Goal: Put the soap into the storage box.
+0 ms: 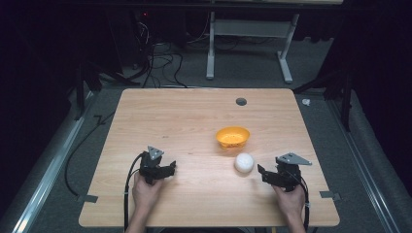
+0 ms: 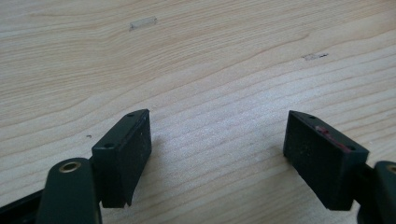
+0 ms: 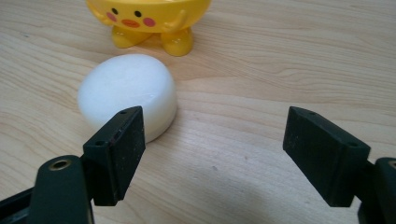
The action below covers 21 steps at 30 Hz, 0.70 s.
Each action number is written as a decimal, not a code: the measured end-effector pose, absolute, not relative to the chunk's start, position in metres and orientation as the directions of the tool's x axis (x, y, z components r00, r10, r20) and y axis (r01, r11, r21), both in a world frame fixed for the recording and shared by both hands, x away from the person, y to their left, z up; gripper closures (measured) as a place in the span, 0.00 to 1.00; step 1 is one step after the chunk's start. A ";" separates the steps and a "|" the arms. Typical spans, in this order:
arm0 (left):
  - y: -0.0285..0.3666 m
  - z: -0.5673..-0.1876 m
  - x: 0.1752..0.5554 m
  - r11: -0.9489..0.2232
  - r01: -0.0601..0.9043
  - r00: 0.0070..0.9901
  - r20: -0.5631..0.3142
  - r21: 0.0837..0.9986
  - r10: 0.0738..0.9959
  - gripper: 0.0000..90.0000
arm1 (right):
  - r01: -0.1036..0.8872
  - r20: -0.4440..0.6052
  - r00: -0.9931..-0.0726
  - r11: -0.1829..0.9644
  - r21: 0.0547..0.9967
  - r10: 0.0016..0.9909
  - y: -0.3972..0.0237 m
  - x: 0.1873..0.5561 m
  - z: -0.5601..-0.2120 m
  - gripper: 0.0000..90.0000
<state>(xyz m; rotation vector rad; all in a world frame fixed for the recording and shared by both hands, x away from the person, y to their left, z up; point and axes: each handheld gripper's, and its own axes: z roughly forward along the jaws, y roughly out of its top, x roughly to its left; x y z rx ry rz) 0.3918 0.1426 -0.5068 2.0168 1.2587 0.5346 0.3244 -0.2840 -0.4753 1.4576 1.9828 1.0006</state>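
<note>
A white round puck-like object (image 1: 244, 162) (image 3: 127, 93) lies on the wooden table (image 1: 194, 121), just in front of a yellow duck-faced bowl (image 1: 232, 137) (image 3: 152, 21). My right gripper (image 1: 261, 171) (image 3: 212, 151) is open, just right of the white object, which sits ahead of its left jaw and outside the gap. Nothing lies between its jaws. My left gripper (image 1: 172, 167) (image 2: 217, 154) is open over bare wood at the table's front left, a hand holding it from below.
A round cable hole (image 1: 241, 101) sits near the table's far edge. Cables trail from both grippers over the front edge. A white desk frame (image 1: 250, 43) and loose cables stand on the floor beyond the table.
</note>
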 end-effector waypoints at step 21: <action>0.143 -0.507 0.392 -0.292 0.611 0.445 -0.015 0.736 0.895 0.27 | 0.574 0.044 -0.396 0.210 0.792 0.917 -0.258 0.328 -0.472 0.20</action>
